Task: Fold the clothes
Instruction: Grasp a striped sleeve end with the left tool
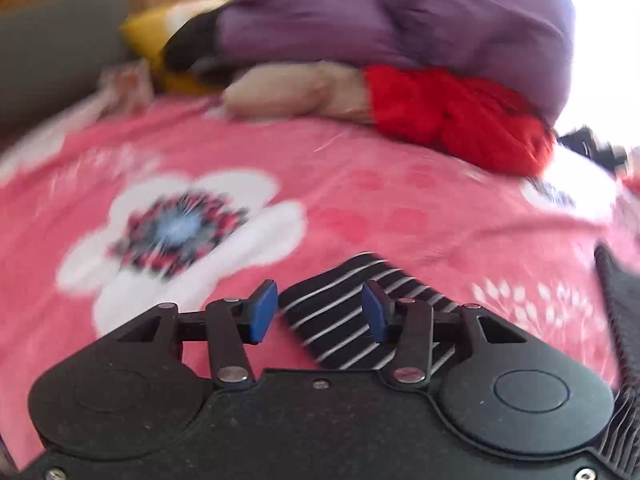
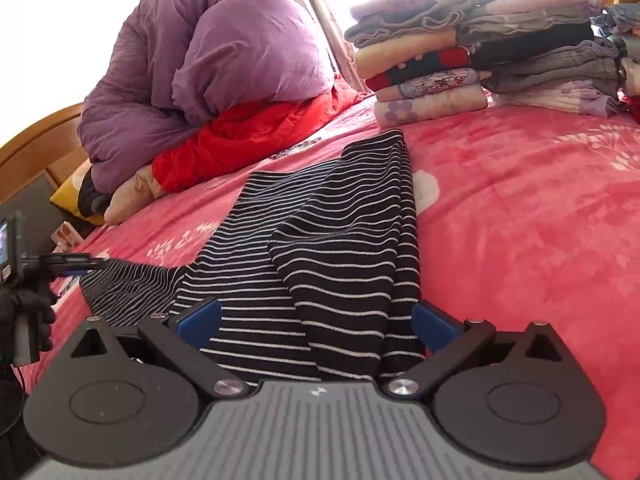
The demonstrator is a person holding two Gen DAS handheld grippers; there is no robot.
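Note:
A black garment with thin white stripes [image 2: 320, 248] lies partly folded on the pink flowered bedspread [image 2: 520, 208]. My right gripper [image 2: 316, 324] is open, its blue pads [image 2: 430, 326] either side of the garment's near edge. In the left wrist view my left gripper [image 1: 320, 310] is open, with a corner of the striped sleeve [image 1: 340, 312] lying between its blue pads [image 1: 262, 310]. The left gripper also shows in the right wrist view [image 2: 76, 264] at the end of the stretched sleeve.
A purple quilt [image 2: 208, 72] lies over a red garment [image 2: 256, 132] and a beige pillow [image 2: 132, 196] at the head of the bed. Stacks of folded clothes [image 2: 480, 52] stand at the far right. A wooden headboard [image 2: 36, 148] is at the left.

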